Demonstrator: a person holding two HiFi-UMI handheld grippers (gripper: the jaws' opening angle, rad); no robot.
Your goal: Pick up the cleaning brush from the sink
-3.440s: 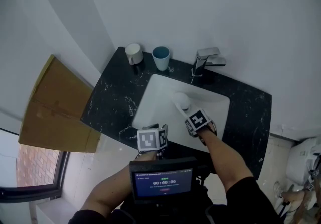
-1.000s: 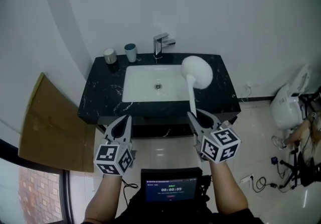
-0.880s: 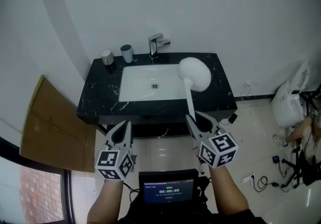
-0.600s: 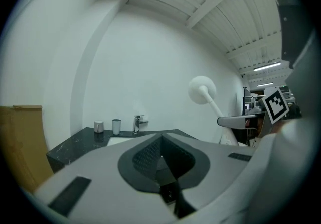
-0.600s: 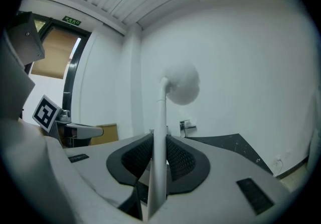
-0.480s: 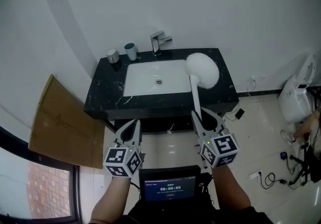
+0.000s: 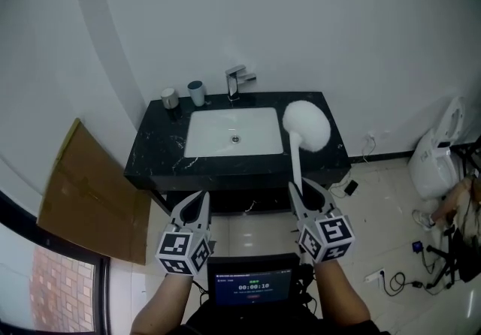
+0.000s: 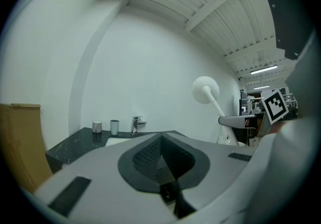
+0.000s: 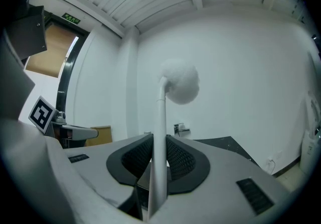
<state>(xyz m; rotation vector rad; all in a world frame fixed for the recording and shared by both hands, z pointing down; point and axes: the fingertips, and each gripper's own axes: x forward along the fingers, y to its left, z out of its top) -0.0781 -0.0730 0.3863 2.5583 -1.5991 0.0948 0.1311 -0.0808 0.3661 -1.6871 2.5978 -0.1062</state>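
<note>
The cleaning brush (image 7: 306, 125) is white, with a fluffy round head on a long thin handle. My right gripper (image 7: 305, 192) is shut on the handle, and the brush (image 9: 179, 82) sticks straight out ahead of the jaws, its head in the air over the right end of the counter. The white sink (image 7: 233, 131) sits in the black marble counter (image 7: 156, 152), well ahead of both grippers. My left gripper (image 7: 197, 205) is shut on nothing, level with the right one, in front of the vanity. From the left gripper view the brush (image 8: 205, 90) shows at the right.
A chrome faucet (image 7: 237, 83) stands behind the sink, with a grey cup (image 7: 170, 98) and a blue cup (image 7: 196, 92) to its left. Flat cardboard (image 7: 86, 197) leans left of the vanity. A white toilet (image 7: 434, 170) and cables lie on the tiled floor at the right.
Both grippers have drawn back from the vanity, so the sink and counter look farther away. The brush stays clamped in the right gripper.
</note>
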